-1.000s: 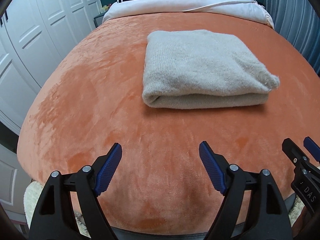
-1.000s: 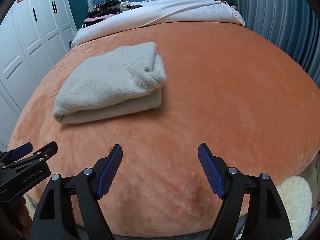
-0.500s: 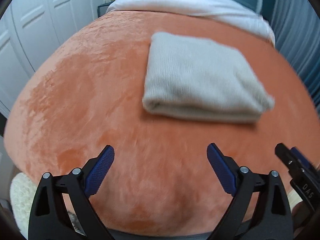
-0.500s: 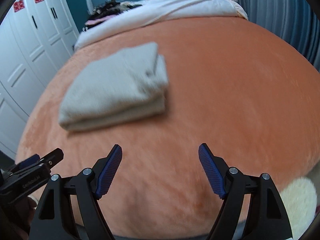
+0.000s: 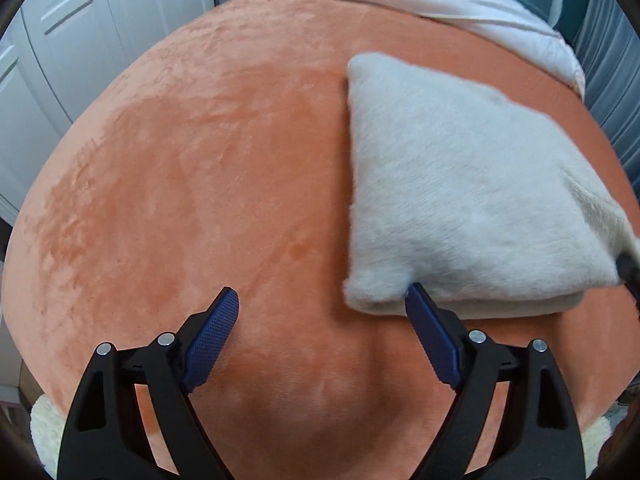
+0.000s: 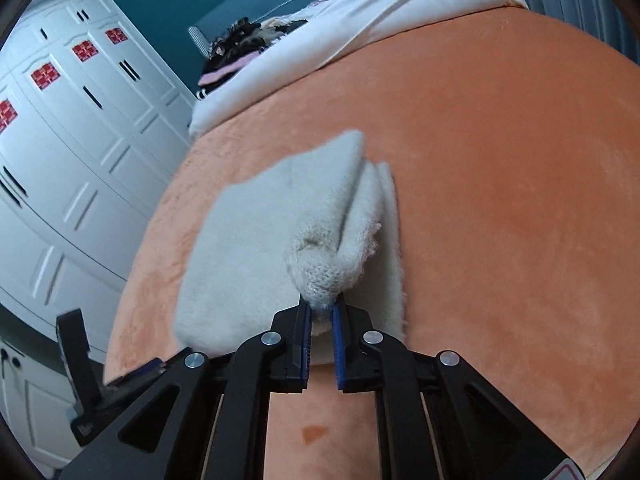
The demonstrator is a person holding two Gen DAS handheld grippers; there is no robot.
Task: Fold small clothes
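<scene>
Now the folded grey knit garment (image 6: 248, 240) lies on the orange plush bedspread (image 6: 500, 160), and its near right corner is pinched between the pads of the right gripper (image 6: 320, 312), whose jaws have just snapped together on a bunched tuft of the knit. At the garment's other near corner, the left gripper (image 5: 320, 304) stands wide apart, its jaws having just narrowed slightly; its right blue pad (image 5: 430, 336) touches the cloth's front edge while the left pad sits on bare bedspread, so nothing is clamped. Both grippers tilt steeply down toward the bed. The garment is fuzzy, pale grey-beige, folded into a thick rectangle of several layers, its edges blurred. White wardrobe doors (image 6: 72, 160) stand to the left.
</scene>
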